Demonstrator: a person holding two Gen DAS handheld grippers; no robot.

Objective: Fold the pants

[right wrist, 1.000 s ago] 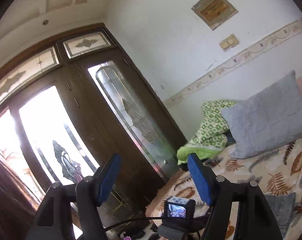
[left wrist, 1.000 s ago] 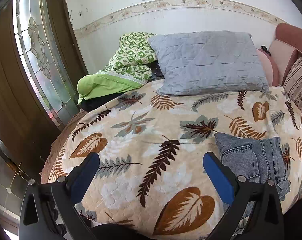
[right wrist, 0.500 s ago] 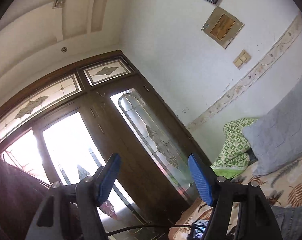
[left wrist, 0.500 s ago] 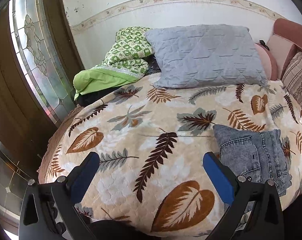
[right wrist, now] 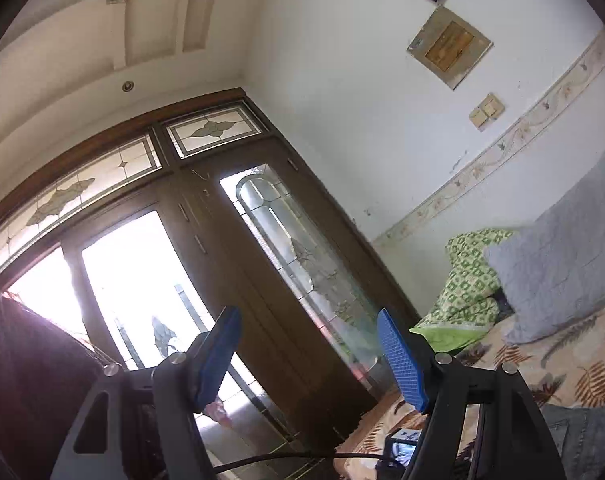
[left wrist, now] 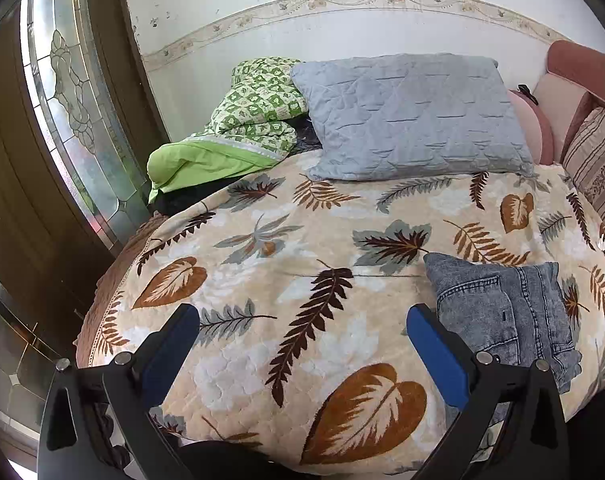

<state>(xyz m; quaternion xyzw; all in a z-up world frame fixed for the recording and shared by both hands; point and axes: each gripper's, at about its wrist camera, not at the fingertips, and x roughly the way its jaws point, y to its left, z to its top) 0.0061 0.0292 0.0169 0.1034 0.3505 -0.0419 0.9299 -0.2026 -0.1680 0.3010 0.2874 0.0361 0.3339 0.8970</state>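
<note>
Left black two-finger gripper with blue pads (left wrist: pixel 302 336) is tilting downward, jaws standing wide apart, nothing between them. Right black gripper with blue ribbed pads (right wrist: pixel 308 340) is pointing roughly level, jaws likewise gaping, gripping nothing.

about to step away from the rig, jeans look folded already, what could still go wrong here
1. The folded jeans lie near the front edge of the leaf-print blanket, right beside the open left gripper; a careless sweep could undo the fold or drag them off.
2. The right gripper, open and empty, points up at the glass-panelled door, away from the bed, so any move it makes toward the jeans starts without seeing them well.
</note>
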